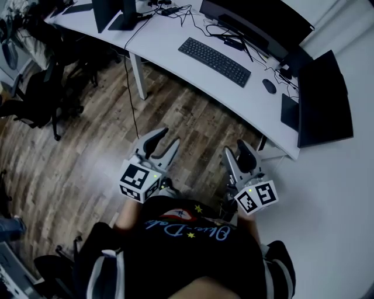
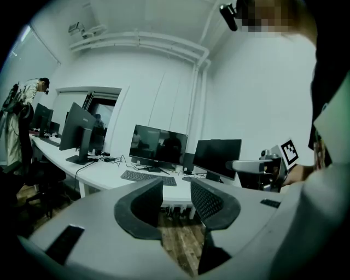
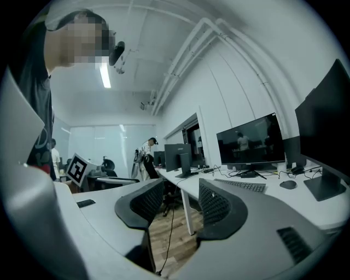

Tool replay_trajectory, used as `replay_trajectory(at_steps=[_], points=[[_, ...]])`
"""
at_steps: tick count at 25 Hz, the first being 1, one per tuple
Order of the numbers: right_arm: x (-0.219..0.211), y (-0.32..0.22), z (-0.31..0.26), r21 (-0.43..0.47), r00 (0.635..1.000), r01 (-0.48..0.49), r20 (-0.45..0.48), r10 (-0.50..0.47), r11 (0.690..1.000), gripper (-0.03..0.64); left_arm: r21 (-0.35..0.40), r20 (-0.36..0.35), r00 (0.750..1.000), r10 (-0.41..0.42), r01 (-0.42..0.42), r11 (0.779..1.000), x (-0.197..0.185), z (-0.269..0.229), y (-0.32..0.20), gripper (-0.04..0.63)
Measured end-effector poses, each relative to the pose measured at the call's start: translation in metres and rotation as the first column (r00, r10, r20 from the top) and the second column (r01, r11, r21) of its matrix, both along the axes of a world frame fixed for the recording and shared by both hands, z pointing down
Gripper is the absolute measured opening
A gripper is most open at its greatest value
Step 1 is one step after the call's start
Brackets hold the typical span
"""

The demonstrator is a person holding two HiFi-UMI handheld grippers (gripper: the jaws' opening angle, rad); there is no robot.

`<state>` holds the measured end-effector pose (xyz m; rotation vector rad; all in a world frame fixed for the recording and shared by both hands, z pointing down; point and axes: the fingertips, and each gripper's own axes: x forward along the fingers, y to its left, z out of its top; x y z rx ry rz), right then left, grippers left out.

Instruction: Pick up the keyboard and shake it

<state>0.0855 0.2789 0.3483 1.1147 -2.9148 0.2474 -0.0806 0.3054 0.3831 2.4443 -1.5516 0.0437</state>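
Note:
A black keyboard (image 1: 214, 61) lies flat on the white desk (image 1: 169, 41), in front of a wide dark monitor (image 1: 257, 20). It shows small in the left gripper view as the keyboard (image 2: 149, 177) and in the right gripper view as the keyboard (image 3: 243, 186). My left gripper (image 1: 164, 142) and right gripper (image 1: 239, 150) hang over the wooden floor, well short of the desk and apart from the keyboard. Both stand open with nothing between their jaws. The left gripper (image 2: 176, 197) and the right gripper (image 3: 181, 197) point toward the desk.
A black mouse (image 1: 269, 86) lies right of the keyboard. Cables (image 1: 193, 17) trail behind it. A second monitor (image 1: 324, 99) stands at the desk's right end, another monitor (image 1: 114, 11) at the left. Office chairs (image 1: 35, 99) stand on the floor at left. People stand far off.

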Motion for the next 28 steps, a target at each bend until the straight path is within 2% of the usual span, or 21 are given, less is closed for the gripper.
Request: replay_trajectory(at_steps=[8,13,16,20,28], points=[[-0.008,-0.016,-0.006,-0.001,0.997,-0.062,0.041,0.062,0.998,0.167,0.028,0.000,0.998,0.062,-0.062,0.998,-0.011,-0.004,-0.029,0.135],[0.023,-0.027,0.003,-0.032,0.989,-0.145,0.020,0.146,0.989,0.167,0.012,-0.008,0.993,0.114,-0.114,0.993,0.009,-0.001,-0.051,0.140],[0.036,-0.043,0.006,-0.040,0.984,-0.173,0.025,0.174,0.984,0.167,-0.024,0.004,0.991,0.133,-0.133,0.991,0.018,0.008,-0.065,0.140],[0.029,-0.075,0.014,-0.058,0.988,-0.142,0.045,0.145,0.988,0.168,-0.035,0.017,0.993,0.116,-0.115,0.993,0.013,0.013,-0.086,0.140],[-0.004,-0.157,0.014,-0.063,0.993,-0.065,0.097,0.071,0.996,0.175,-0.041,0.049,0.998,0.033,-0.031,0.999,-0.025,0.009,-0.152,0.140]])
